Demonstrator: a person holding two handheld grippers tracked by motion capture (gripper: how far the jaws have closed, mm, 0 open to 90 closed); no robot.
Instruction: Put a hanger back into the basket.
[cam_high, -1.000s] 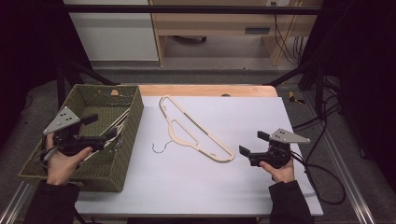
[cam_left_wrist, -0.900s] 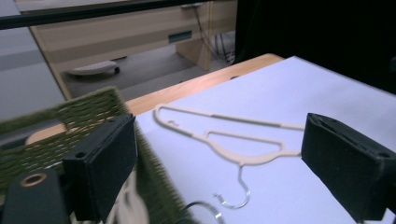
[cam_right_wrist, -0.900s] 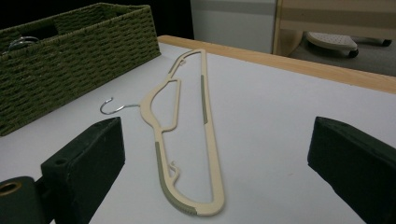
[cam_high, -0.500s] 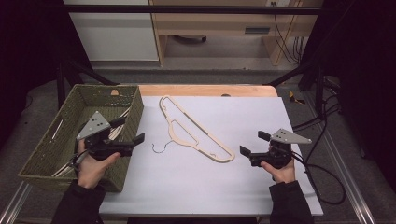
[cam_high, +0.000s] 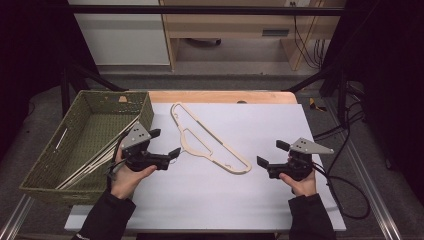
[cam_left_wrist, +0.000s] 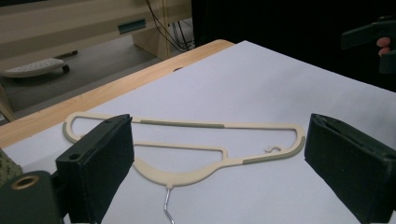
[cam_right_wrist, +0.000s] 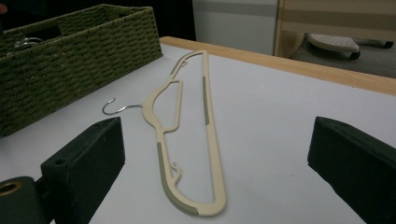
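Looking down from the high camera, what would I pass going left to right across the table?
Green basket → left hand-held gripper → cream hanger → right hand-held gripper.

Hanger (cam_left_wrist: 187, 154) hook's lower end cut off at left gripper view's bottom edge, basket (cam_right_wrist: 70, 56) cropped at right gripper view's left edge

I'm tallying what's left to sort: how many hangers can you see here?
1 lies flat on the white table: a cream hanger between the grippers. The green basket holds pale hanger-like bars; their number cannot be told, and more may be hidden.
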